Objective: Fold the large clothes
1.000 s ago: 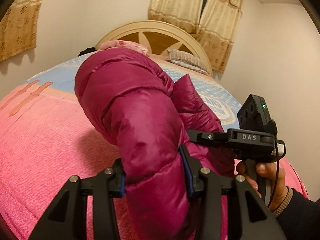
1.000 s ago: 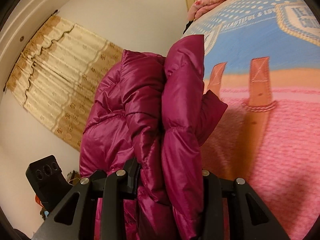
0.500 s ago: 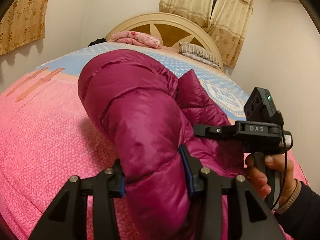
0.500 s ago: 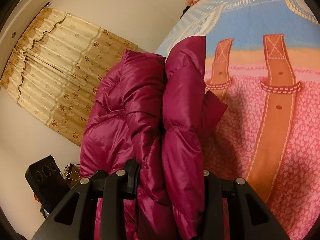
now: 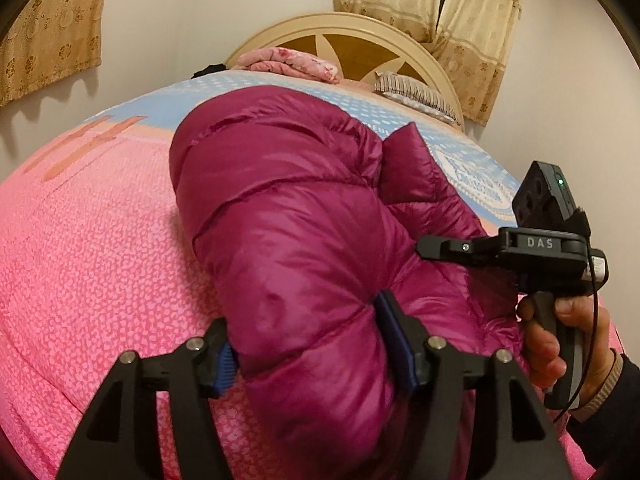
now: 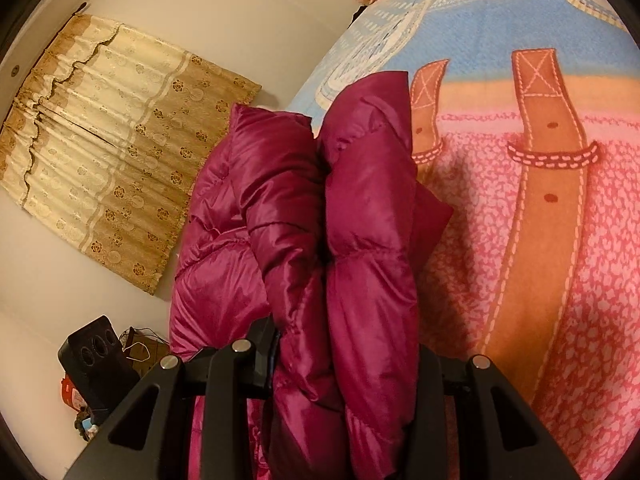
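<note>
As your left tool [image 5: 308,344] spreads its jaws around the magenta puffer jacket [image 5: 288,216] bundled on the bed [image 5: 80,264], your right tool [image 6: 344,364] pinches its folded layers beside it, so next lay that side flat and let go.
</note>
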Available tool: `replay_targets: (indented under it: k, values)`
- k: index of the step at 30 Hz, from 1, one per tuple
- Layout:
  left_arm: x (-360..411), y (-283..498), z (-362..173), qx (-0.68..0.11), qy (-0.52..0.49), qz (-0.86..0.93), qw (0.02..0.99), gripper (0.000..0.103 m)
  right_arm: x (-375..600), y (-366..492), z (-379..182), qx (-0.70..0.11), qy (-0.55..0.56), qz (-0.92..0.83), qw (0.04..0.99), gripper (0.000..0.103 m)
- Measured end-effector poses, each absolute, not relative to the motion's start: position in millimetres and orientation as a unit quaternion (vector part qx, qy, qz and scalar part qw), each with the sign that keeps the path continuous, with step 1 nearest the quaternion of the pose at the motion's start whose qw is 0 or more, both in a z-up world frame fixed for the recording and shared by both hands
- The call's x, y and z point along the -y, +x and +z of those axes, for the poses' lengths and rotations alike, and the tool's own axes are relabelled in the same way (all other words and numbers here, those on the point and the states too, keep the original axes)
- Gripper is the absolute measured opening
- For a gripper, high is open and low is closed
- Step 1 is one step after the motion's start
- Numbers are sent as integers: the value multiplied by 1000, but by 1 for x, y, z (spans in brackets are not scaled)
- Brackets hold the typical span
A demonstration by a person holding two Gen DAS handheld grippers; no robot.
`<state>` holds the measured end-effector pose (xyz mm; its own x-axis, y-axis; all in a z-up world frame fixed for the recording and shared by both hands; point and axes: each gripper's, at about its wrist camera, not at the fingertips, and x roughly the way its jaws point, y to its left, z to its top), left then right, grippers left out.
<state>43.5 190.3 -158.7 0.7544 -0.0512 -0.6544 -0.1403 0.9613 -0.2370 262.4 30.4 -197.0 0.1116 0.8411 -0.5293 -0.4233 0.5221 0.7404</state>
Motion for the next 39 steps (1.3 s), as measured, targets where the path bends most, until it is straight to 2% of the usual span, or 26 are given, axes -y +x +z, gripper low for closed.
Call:
replay_targets:
  k: [1,9,10,16,20,21,23,25,32,39]
  values:
    - [-190,44,-160,-350,-136,28,926,71,-31,262,-198,-499,208,441,717,36]
    - [-185,46,-162,-355,-121,47,926,81,-36,262,-201,-504,213,432,717,36]
    - [-185,46,-162,-355,-120,54,925,85,-37,262,-202,-506,212,430,717,37]
    - [-189,48,-168,-362,-125,69,921,95,-44,260,-202,-508,191,419,728,42]
    - [-190,41,-164,-358,-133,81,921,95,-49,259,-199,-511,188,413,730,46]
    - [-189,37,-162,-355,-130,87,922,95,-49,257,-194,-506,179,409,738,49]
    - [-186,29,-152,-345,-111,107,926,98,-47,251,-185,-492,161,395,759,64]
    - [-184,23,-144,-338,-96,120,928,100,-43,243,-176,-479,150,381,777,68]
    - [-168,9,-104,-307,-81,110,942,100,-21,217,-141,-447,146,337,816,71]
    - [-148,-17,-53,-219,-26,142,965,103,18,173,-95,-385,174,314,850,74]
